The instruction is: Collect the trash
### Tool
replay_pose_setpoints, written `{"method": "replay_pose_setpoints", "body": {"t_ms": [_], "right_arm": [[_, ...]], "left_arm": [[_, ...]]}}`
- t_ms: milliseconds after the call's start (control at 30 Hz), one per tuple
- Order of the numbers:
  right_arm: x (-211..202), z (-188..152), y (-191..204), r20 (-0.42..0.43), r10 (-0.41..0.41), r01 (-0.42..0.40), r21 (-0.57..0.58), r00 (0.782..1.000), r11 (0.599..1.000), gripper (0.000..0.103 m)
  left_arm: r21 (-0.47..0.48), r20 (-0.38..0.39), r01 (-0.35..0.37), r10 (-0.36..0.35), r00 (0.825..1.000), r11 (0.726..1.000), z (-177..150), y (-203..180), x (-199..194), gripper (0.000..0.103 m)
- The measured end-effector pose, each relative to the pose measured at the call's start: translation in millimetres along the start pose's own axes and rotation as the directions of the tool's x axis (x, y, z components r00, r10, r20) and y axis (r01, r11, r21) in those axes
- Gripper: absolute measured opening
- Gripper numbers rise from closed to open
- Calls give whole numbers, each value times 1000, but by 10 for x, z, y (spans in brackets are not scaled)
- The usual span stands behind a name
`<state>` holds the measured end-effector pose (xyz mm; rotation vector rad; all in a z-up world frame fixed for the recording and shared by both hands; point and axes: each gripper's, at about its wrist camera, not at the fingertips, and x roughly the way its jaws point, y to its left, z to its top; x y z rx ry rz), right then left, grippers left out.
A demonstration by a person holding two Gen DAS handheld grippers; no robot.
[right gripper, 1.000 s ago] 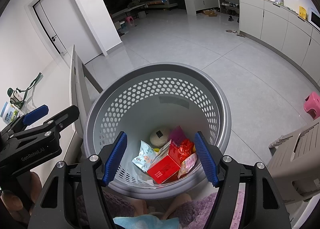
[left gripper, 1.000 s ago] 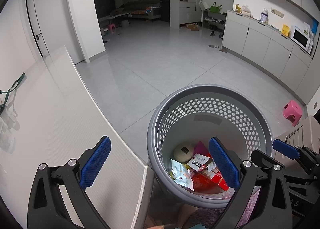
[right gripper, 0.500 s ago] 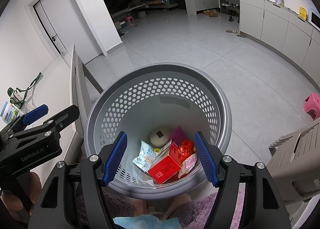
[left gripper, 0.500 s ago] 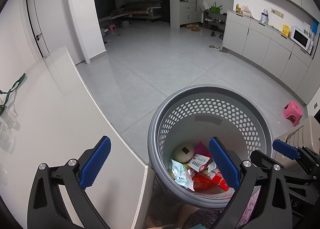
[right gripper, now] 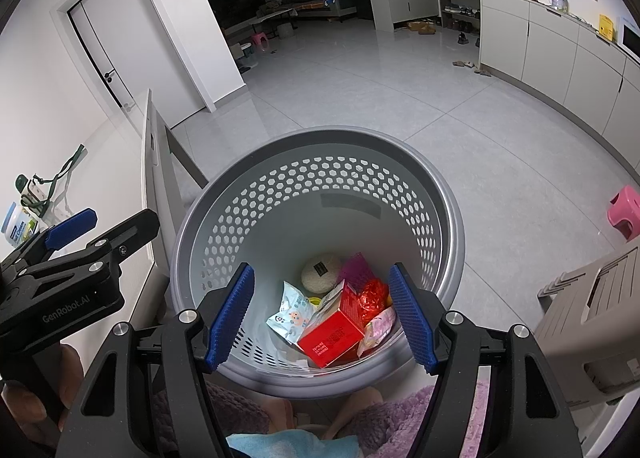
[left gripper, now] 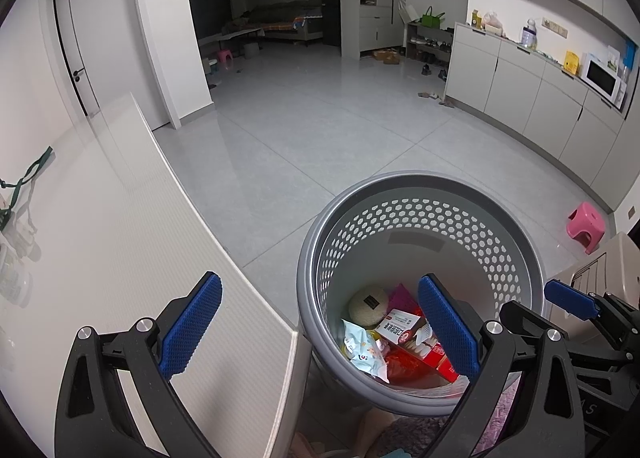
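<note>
A grey perforated basket (right gripper: 320, 146) (left gripper: 420, 184) stands on the floor and holds trash: a red box (right gripper: 330, 336) (left gripper: 404, 328), a pale round ball (right gripper: 320, 272) (left gripper: 368, 304), a light blue wrapper (right gripper: 290, 310) (left gripper: 360, 348) and red and pink wrappers. My right gripper (right gripper: 321, 316) hangs open above the basket's near side, nothing between its blue pads. My left gripper (left gripper: 320, 326) is open too, straddling the white table's corner and the basket's left rim, and holds nothing. Each gripper shows at the edge of the other's view.
A white table (left gripper: 100, 242) runs along the left, with a bottle (right gripper: 18, 224) and a green cord (left gripper: 28, 174) on it. A beige plastic unit (right gripper: 592, 318) stands at the right, a pink stool (left gripper: 586, 224) beyond it. Cabinets (left gripper: 540, 98) line the right wall. A person's knees in purple fabric (right gripper: 240, 410) are below.
</note>
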<state>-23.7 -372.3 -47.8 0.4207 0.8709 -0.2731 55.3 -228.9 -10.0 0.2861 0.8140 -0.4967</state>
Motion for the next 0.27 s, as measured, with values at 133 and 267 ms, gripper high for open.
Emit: {"method": "replay_pose_setpoints", "body": {"t_ms": [133,267], "right_arm": [[1,0,1,0,0,0,-1,1000,1000,67],[2,-3,3,0,0,0,0,1000,1000,67]], "left_arm": [[-1,-2,1,-1,1000,1000,1,0,2,97],[0,0,0,0,1000,1000,6,3,-10,97]]}}
